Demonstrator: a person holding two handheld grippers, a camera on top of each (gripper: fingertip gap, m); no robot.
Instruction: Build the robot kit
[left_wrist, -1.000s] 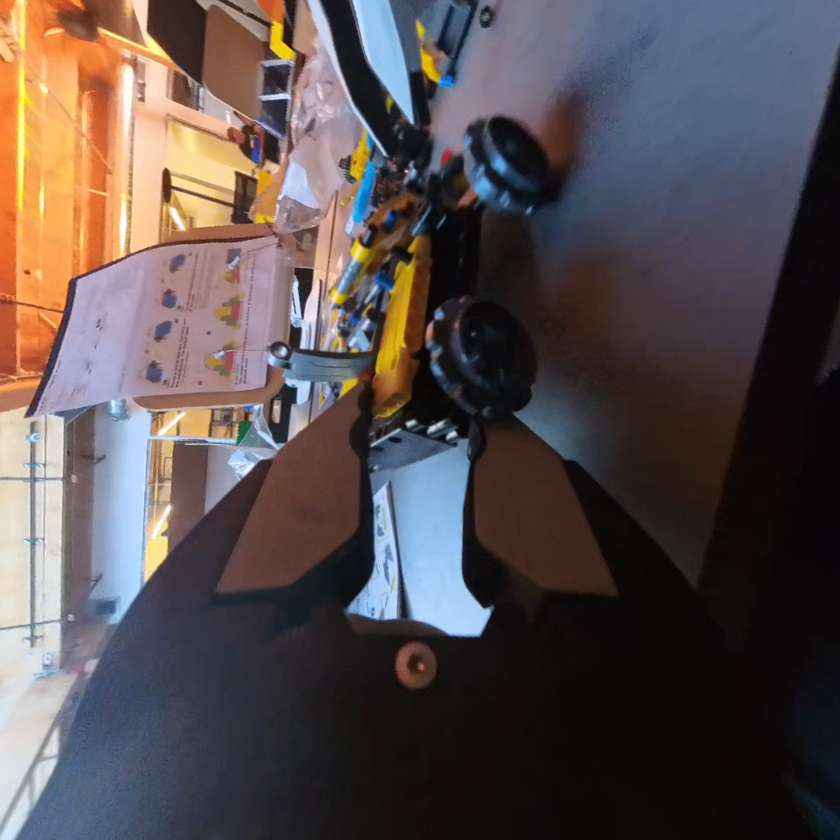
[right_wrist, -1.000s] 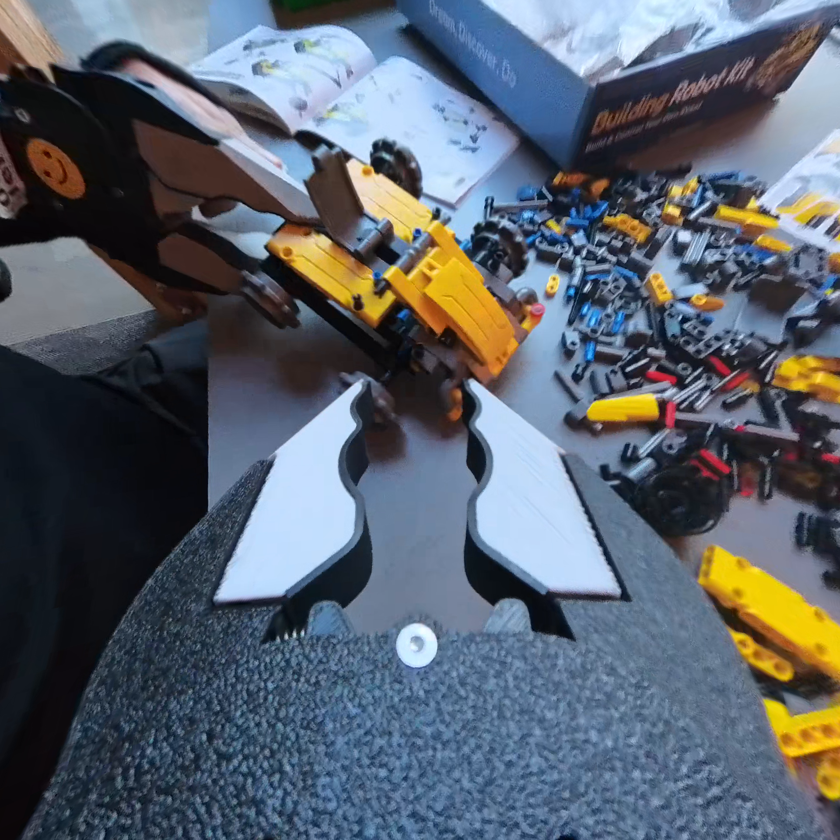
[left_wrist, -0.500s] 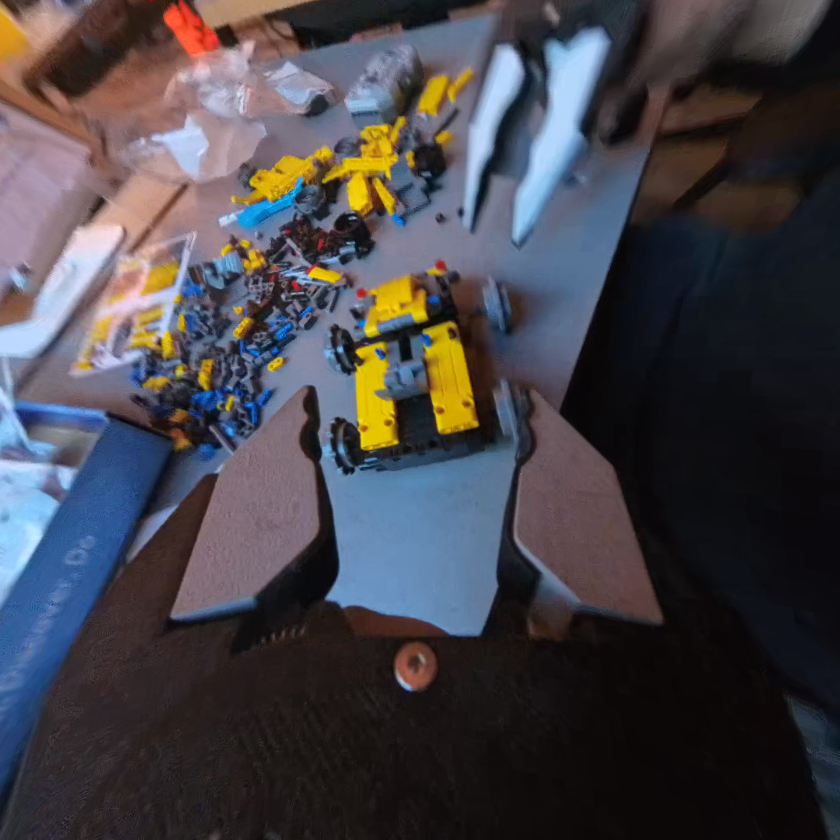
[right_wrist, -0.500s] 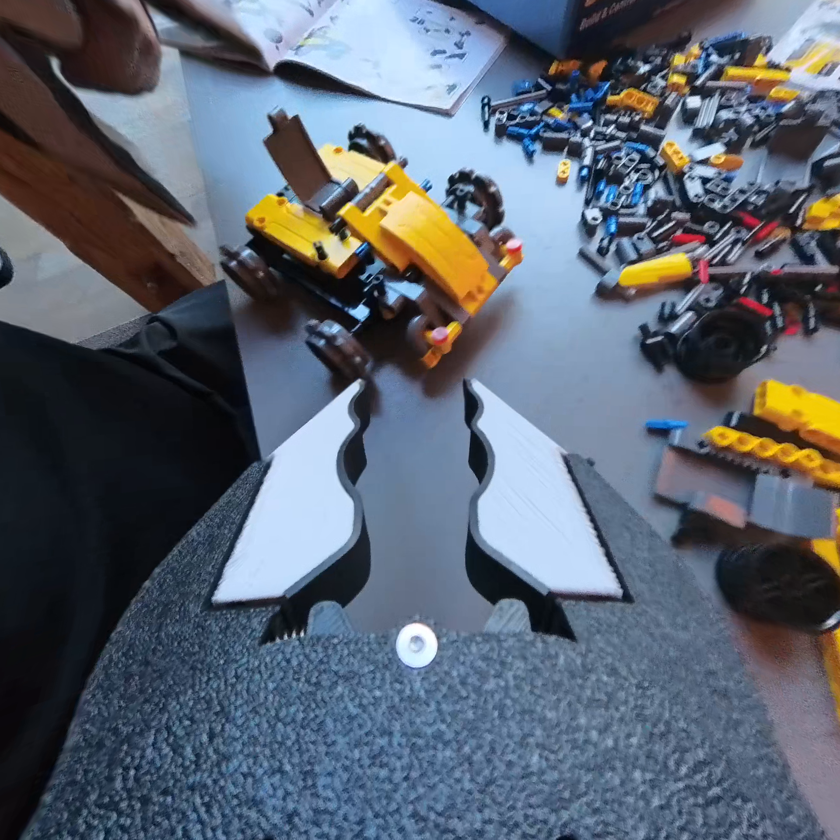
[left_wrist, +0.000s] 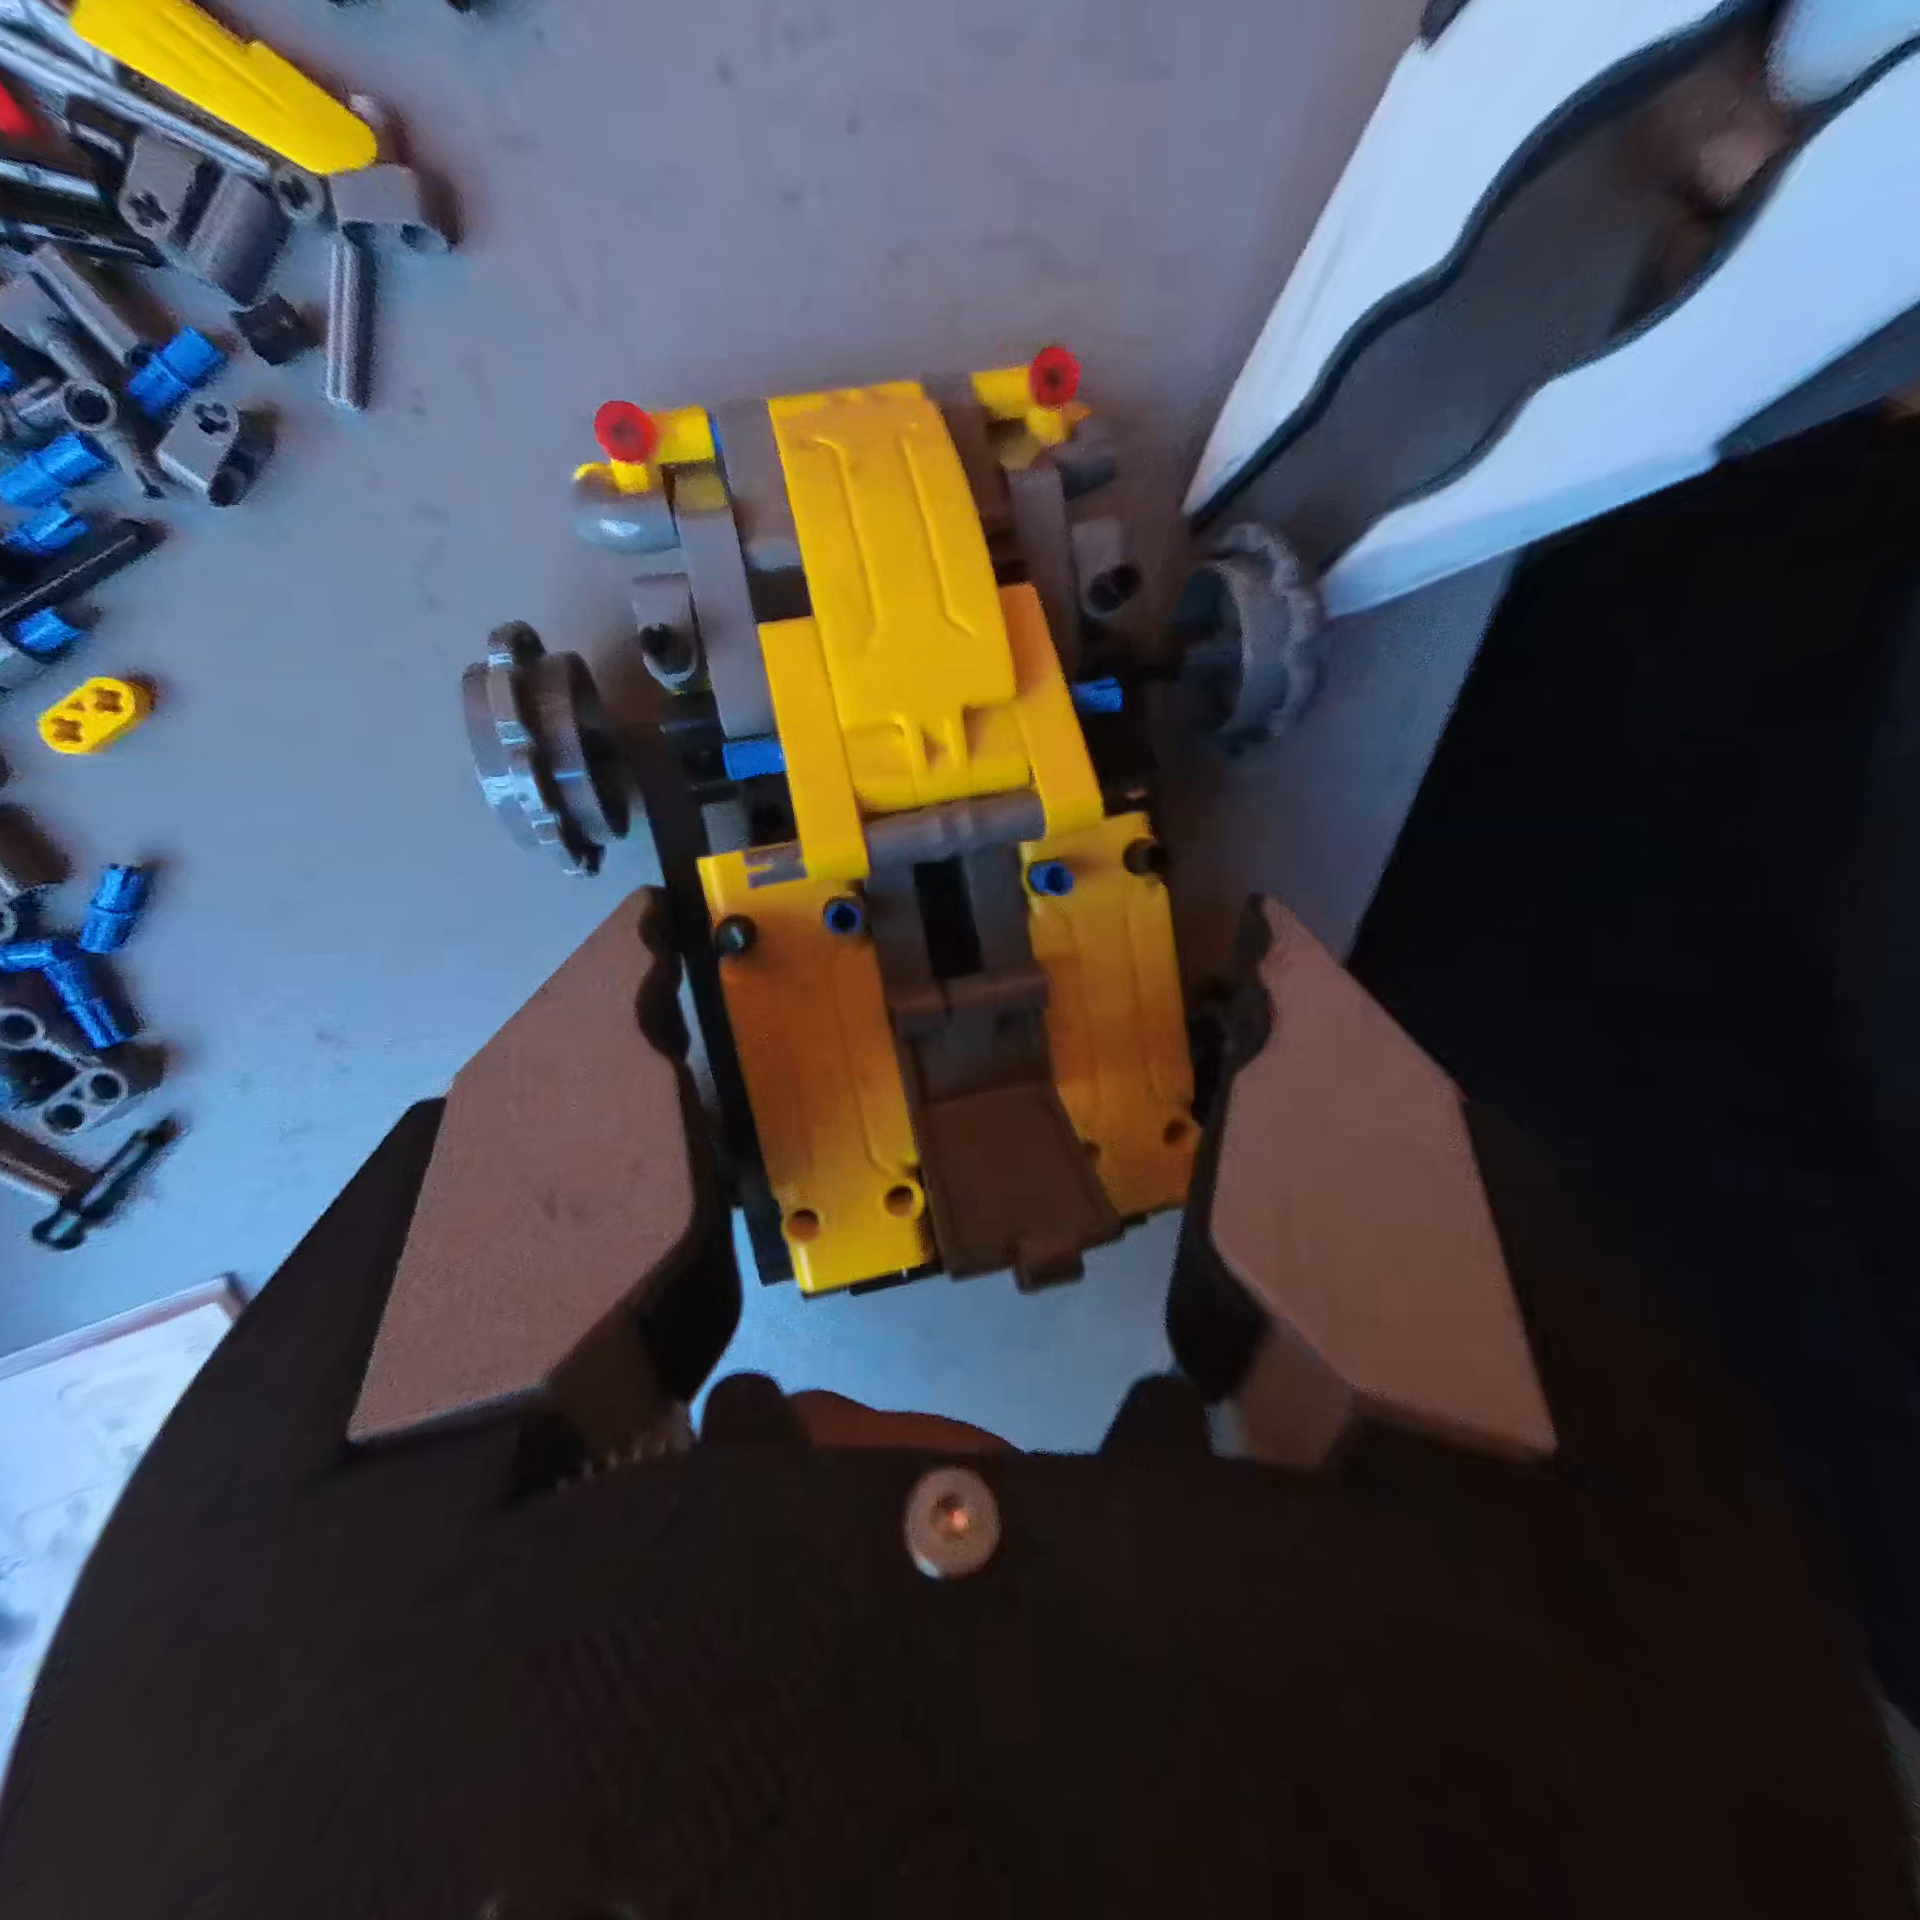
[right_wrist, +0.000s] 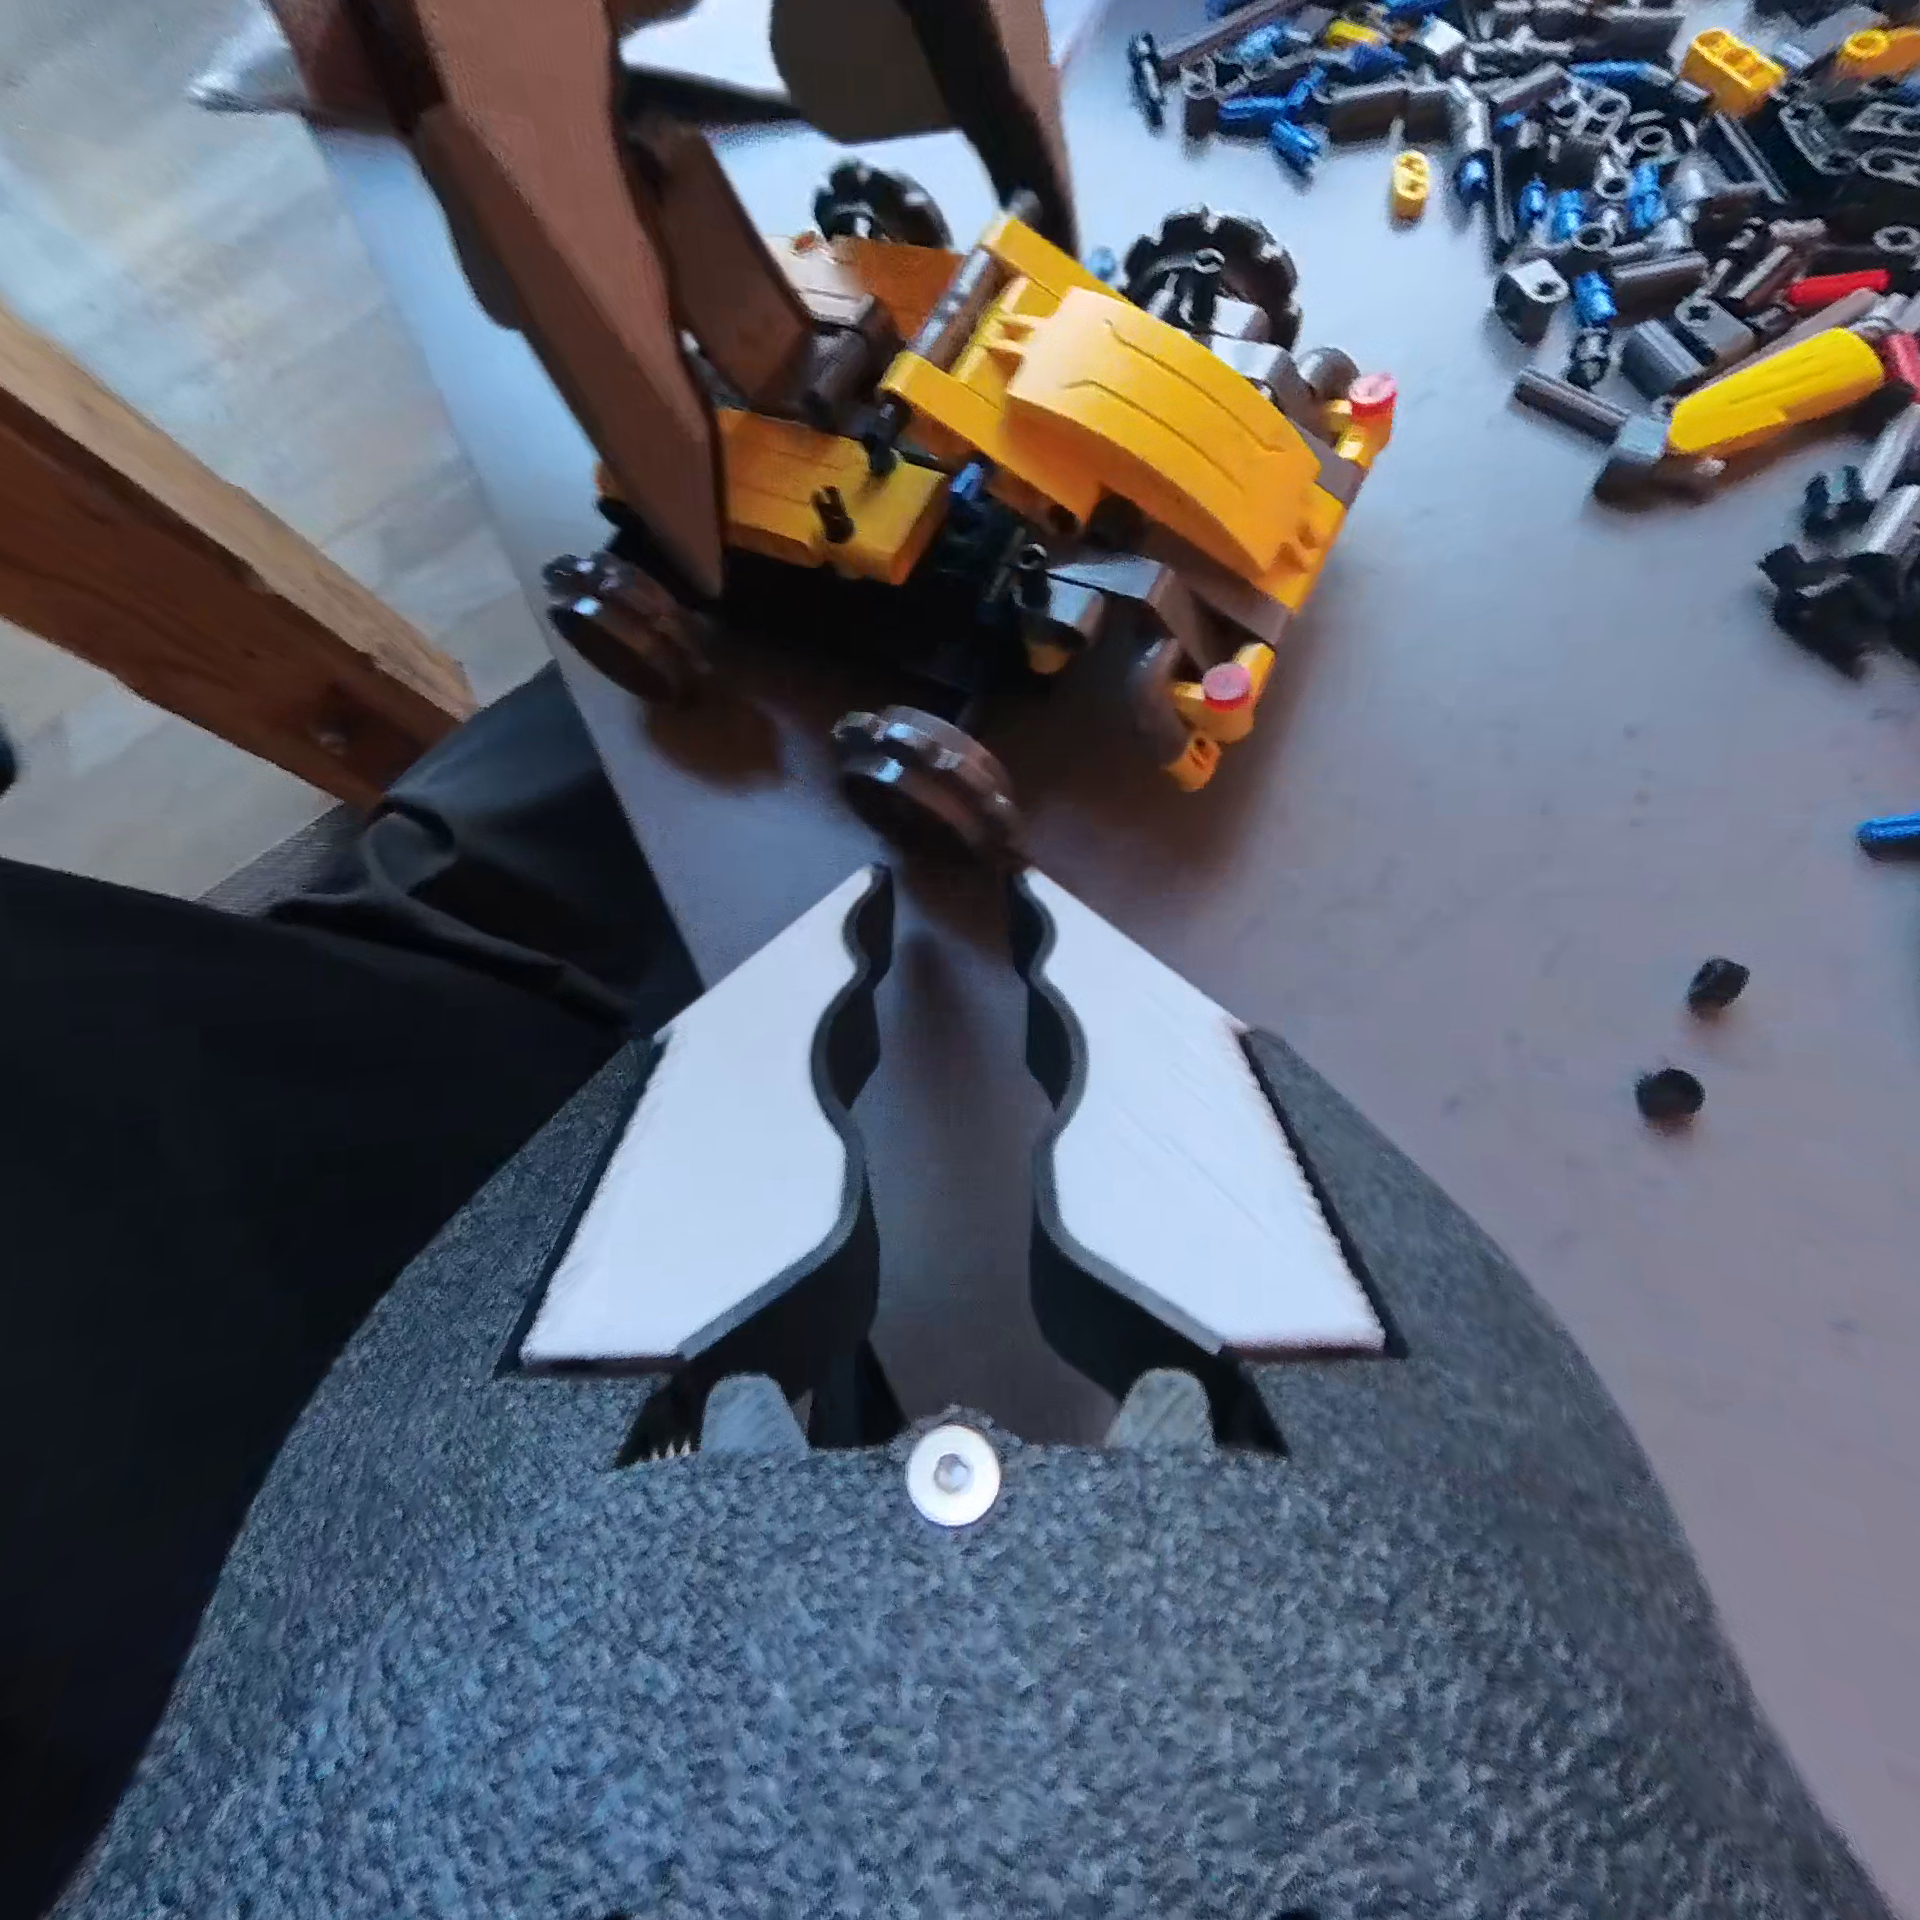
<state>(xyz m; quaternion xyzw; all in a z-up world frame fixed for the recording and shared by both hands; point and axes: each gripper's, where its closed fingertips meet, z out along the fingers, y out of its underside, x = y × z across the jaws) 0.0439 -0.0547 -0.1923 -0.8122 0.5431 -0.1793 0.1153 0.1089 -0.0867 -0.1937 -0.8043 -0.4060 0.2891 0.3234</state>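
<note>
- Toy car (left_wrist: 914, 831), yellow with black and grey parts, stands on its wheels on the grey table (left_wrist: 395, 935), close to the table's near edge.
- The left gripper (left_wrist: 951, 925) reaches over the rear half of the toy car, its brown fingers (left_wrist: 551, 1174) spread wide, one on each side of the body; whether the pads press the sides cannot be told, and the jaws look released rather than clamped.
- In the right wrist view the left gripper's brown fingers (right_wrist: 623, 343) come down over the rear of the toy car (right_wrist: 1091, 416) from above.
- The right gripper (right_wrist: 951, 883) hovers low over the table just beside a front wheel (right_wrist: 925, 790), its white fingers (right_wrist: 727, 1174) parted a little with nothing between them.
- In the left wrist view the right gripper's white fingers (left_wrist: 1455, 312) point at that same wheel (left_wrist: 1247, 634), the tip just beside it.
- Two red studs (left_wrist: 623, 426) sit at the car's front corners.
- A heap of loose pieces (right_wrist: 1662, 156), black, blue, grey and yellow, lies spread over the table beyond the car.
- A small yellow piece (left_wrist: 94, 712) lies alone near the car's other front wheel.
- Two small black bits (right_wrist: 1673, 1091) lie apart from the heap, on bare table beside the right gripper.
- Dark cloth (right_wrist: 260, 1091) fills the space below the table edge.
</note>
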